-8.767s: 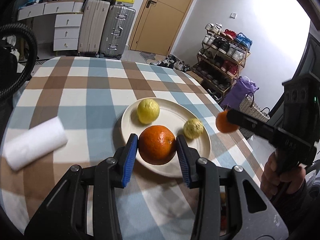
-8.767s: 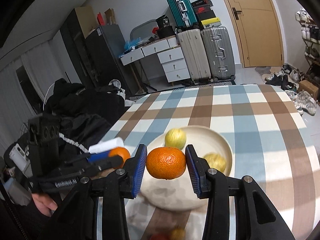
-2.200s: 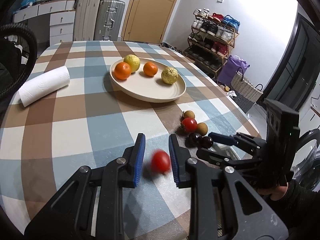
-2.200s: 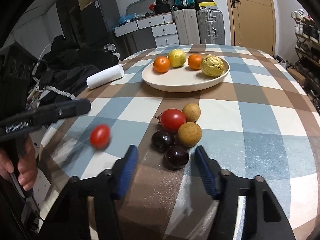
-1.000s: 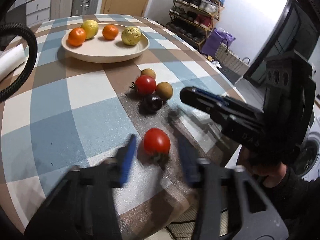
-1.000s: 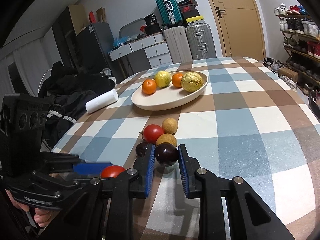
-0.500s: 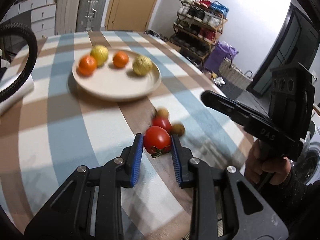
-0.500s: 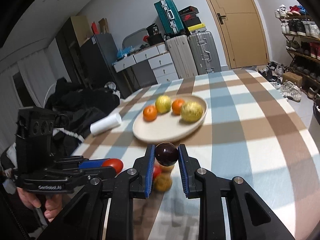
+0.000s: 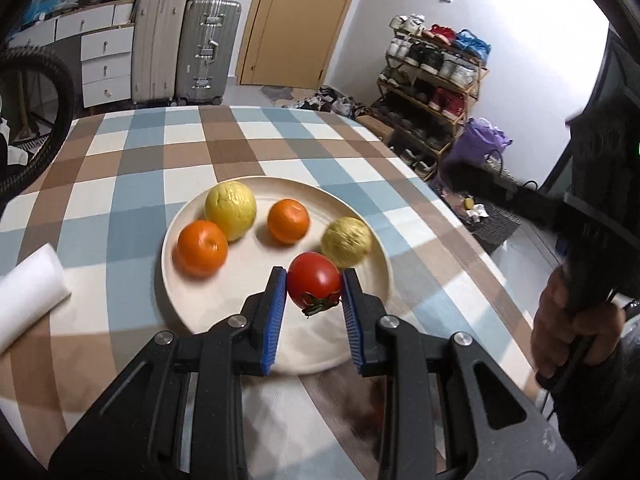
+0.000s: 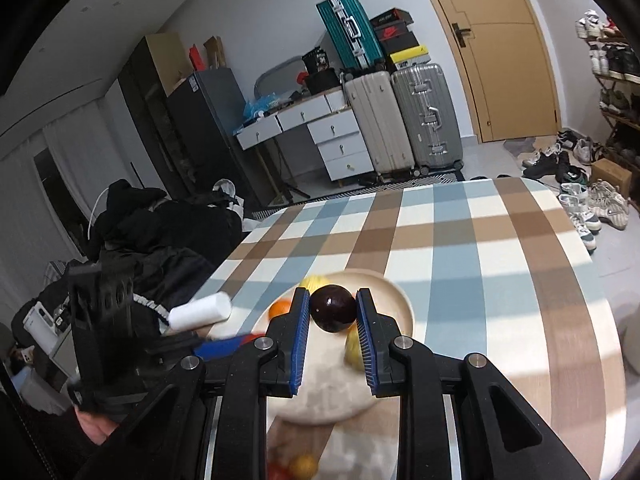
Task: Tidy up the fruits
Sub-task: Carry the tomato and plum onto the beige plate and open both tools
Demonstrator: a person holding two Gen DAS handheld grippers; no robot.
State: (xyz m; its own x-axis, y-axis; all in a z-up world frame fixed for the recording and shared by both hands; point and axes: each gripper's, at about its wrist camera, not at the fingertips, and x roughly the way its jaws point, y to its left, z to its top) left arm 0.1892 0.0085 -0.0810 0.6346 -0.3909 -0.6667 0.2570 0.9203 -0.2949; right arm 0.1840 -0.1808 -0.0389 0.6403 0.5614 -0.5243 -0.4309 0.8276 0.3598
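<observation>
1. The left gripper (image 9: 314, 286) is closed on a round red tomato (image 9: 314, 284) with a green calyx; the fruit is pinched between the blue pads (image 9: 276, 312) and held above the near part of a round cream plate (image 9: 372, 264).
2. The right gripper (image 10: 333, 310) is clamped on a dark purple, glossy round fruit (image 10: 333, 308), which is held over the same plate's far side in the right wrist view.
3. On the plate four fruits are counted in the left wrist view: two orange mandarins (image 9: 202, 245), one smooth yellow citrus (image 9: 231, 209) and one wrinkled yellow fruit (image 9: 346, 241).
4. In the right wrist view those fruits are blurred and largely hidden behind the fingers, so only patches of yellow and orange can be made out.
5. At the bottom edge of the right wrist view, blurred red and yellow fruits (image 10: 298, 467) are seen on the checked blue, brown and white tablecloth (image 9: 152, 160); their number cannot be told.
6. One white paper roll (image 9: 28, 300) is cut off by the left edge of the left wrist view.
7. One hand (image 9: 576, 332) is seen gripping the right gripper's handle.
</observation>
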